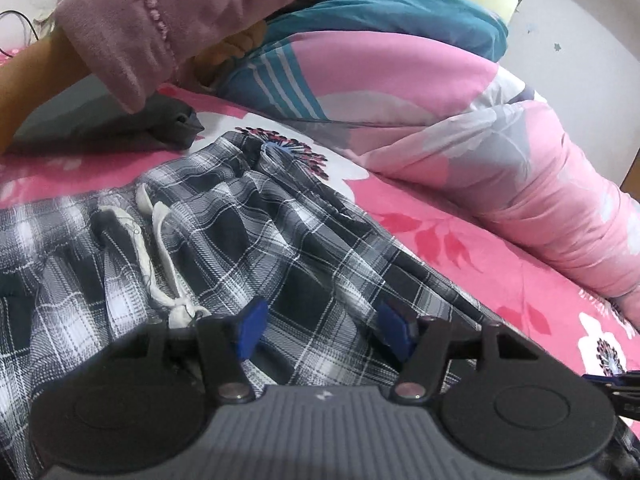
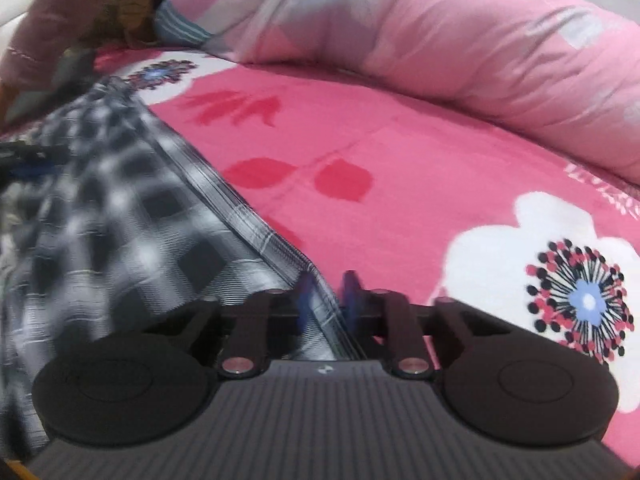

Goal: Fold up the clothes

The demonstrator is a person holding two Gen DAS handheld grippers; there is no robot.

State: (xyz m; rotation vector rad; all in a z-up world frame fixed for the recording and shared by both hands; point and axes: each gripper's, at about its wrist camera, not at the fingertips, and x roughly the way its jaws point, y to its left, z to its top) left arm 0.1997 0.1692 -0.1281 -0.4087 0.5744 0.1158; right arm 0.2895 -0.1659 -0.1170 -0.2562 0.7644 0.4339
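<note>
Black-and-white plaid cotton shorts on pink floral bedsheet, left claw apart above them, right claw clamped on their edge

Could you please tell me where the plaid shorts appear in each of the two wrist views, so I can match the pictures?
Left wrist view: the plaid shorts fill the lower left and centre, drawstring up, running under the open left gripper.
Right wrist view: the shorts fill the left side, blurred; their edge runs between the pads of the right gripper.
Shared landmark: the pink flowered bedsheet beside the shorts.
</note>
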